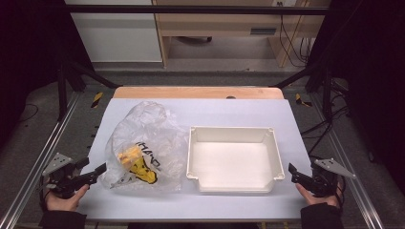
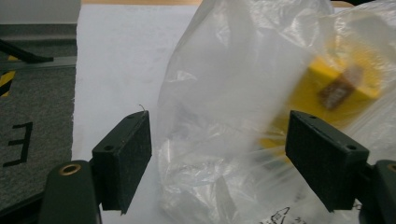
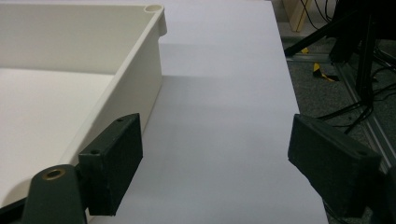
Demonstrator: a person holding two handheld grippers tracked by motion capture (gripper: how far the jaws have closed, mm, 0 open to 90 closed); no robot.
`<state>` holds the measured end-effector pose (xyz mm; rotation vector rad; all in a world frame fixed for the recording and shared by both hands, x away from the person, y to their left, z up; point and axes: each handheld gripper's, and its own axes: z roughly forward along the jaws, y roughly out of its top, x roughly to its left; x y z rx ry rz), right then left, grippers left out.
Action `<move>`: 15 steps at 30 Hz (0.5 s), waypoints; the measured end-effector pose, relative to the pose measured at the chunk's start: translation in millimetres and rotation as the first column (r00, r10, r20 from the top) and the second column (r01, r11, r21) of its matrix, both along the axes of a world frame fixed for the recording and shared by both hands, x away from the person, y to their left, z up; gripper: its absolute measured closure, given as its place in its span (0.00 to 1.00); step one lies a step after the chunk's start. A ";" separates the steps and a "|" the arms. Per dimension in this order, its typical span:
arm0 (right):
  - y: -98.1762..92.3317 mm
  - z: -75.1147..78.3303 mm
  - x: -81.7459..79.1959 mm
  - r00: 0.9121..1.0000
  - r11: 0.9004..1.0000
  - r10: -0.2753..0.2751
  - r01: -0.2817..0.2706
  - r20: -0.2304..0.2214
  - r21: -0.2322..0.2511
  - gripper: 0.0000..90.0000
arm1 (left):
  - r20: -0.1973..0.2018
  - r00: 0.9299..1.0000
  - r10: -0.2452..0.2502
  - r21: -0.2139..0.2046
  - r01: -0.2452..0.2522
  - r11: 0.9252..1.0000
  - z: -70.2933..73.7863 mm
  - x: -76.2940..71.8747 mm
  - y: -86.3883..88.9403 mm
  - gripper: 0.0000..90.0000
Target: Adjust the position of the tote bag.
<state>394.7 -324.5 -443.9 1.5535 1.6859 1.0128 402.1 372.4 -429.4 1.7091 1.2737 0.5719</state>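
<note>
A crumpled clear plastic bag with black and yellow print lies on the left half of the white table. Inside it sits a yellow block, seen blurred through the film in the left gripper view. My left gripper rests at the bag's near left edge, jaws wide open; bag film lies in the gap and the pads do not press it. A white empty tray stands right of the bag. My right gripper is open just off the tray's near right corner, with nothing between its jaws.
The white table sheet has a wooden strip along its far edge. Metal frame rails run down both sides, with cables on the floor to the right. Bare table lies right of the tray.
</note>
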 end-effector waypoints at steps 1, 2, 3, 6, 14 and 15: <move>0.0 0.0 0.0 1.000 1.000 0.000 0.000 0.000 0.000 0.20 | 0.004 1.000 -0.002 0.001 0.002 1.000 1.0 -0.6 -1.0 0.25; 0.0 0.8 -0.6 1.000 1.000 -0.006 0.006 0.000 0.005 0.20 | 0.009 1.000 -0.005 -0.001 0.005 1.000 2.7 -1.7 -2.6 0.25; -0.1 2.4 -1.8 1.000 1.000 -0.010 0.010 0.008 0.005 0.21 | 0.010 1.000 -0.007 -0.007 0.007 1.000 3.8 -2.5 -4.1 0.25; 1.7 7.3 -4.3 1.000 1.000 -0.010 0.010 0.024 0.003 0.23 | 0.020 1.000 -0.015 0.009 0.014 1.000 6.2 -3.8 -7.9 0.25; 21.0 28.5 -8.2 0.995 0.998 0.053 -0.056 0.083 0.034 0.26 | 0.028 0.999 -0.031 0.019 0.031 0.999 8.1 -4.3 -15.8 0.25; 21.0 28.5 -8.2 0.995 0.998 0.053 -0.056 0.083 0.034 0.26 | 0.030 0.999 -0.032 0.019 0.031 0.999 8.3 -4.5 -16.2 0.25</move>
